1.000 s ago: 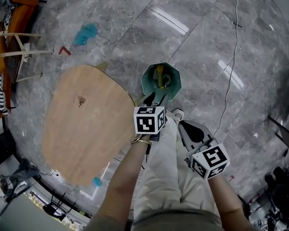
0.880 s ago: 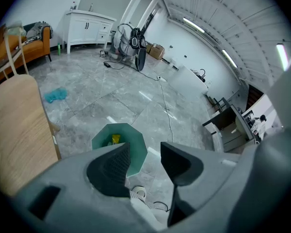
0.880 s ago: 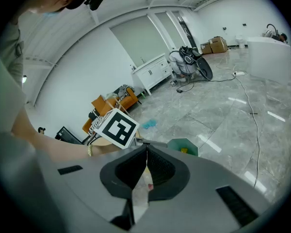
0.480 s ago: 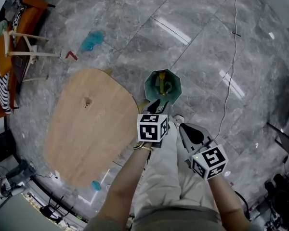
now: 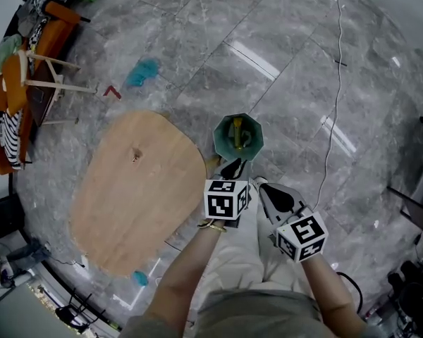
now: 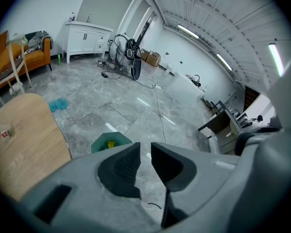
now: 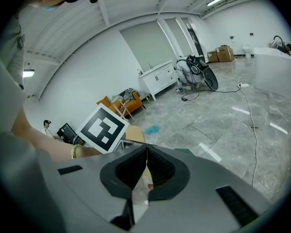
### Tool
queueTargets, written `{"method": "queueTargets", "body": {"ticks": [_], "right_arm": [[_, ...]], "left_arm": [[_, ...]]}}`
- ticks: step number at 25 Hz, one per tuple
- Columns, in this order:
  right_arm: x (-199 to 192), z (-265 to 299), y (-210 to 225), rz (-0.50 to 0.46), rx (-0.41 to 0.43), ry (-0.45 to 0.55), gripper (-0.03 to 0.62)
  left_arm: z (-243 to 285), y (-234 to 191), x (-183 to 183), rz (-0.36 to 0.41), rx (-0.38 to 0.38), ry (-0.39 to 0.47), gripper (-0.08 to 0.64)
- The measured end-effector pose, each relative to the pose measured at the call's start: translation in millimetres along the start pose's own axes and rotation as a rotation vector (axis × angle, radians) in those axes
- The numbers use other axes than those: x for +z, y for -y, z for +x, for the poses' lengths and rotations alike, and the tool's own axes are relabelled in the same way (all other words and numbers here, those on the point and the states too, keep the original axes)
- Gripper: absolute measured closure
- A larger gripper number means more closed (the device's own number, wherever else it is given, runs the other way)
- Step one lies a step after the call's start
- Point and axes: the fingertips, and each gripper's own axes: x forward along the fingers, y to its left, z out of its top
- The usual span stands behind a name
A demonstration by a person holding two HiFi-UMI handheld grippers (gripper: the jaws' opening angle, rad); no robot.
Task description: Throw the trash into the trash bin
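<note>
From overhead, the left gripper [image 5: 233, 167] hangs just short of the green trash bin [image 5: 238, 136], which stands on the floor beyond its tips. A yellow piece of trash [image 5: 235, 131] lies inside the bin. The right gripper [image 5: 266, 191] is just beside the left one and further from the bin. A rounded wooden table [image 5: 137, 189] lies to the left gripper's left, with one small item [image 5: 135, 157] on it. A blue cloth [image 5: 142, 71] lies on the grey marble floor [image 5: 296, 62] well beyond the table, and a thin cable [image 5: 335, 97] runs off ahead of the right gripper.

The left gripper view shows what the head view cannot. The left gripper [image 6: 145, 152] has just been closing its jaws, which now stand a narrow gap apart with nothing between them. The bin [image 6: 109, 142] sits just beyond the left jaw with the yellow trash [image 6: 110, 143] inside. Further off are an orange sofa [image 6: 36, 52] and a white cabinet [image 6: 87, 35].

In the right gripper view the right gripper [image 7: 146, 154] has its jaws pressed together, and I see nothing held in them. The left gripper's marker cube [image 7: 105, 128] fills the space to its left. The bin is only a green sliver [image 7: 185, 150] past the right jaw.
</note>
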Motion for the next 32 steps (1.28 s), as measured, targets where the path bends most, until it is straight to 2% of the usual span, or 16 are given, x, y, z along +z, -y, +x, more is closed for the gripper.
{"method": "queueTargets", "body": {"ticks": [8,24,32], "right_arm": [[20,-24,-8,-0.03,-0.016,0.023,0.583],[47,-62,-40,-0.119,-0.016,0.075,0.583],[55,-84,-50,-0.154,-0.021,0.086,0.583]], "left_arm": [[-28,29,13,0.012,-0.026,0.015,0.523],[-96,67,22,0.074,-0.036,0.057,0.549],[-127,88,30,0.07,-0.063,0.094,0.549]]}}
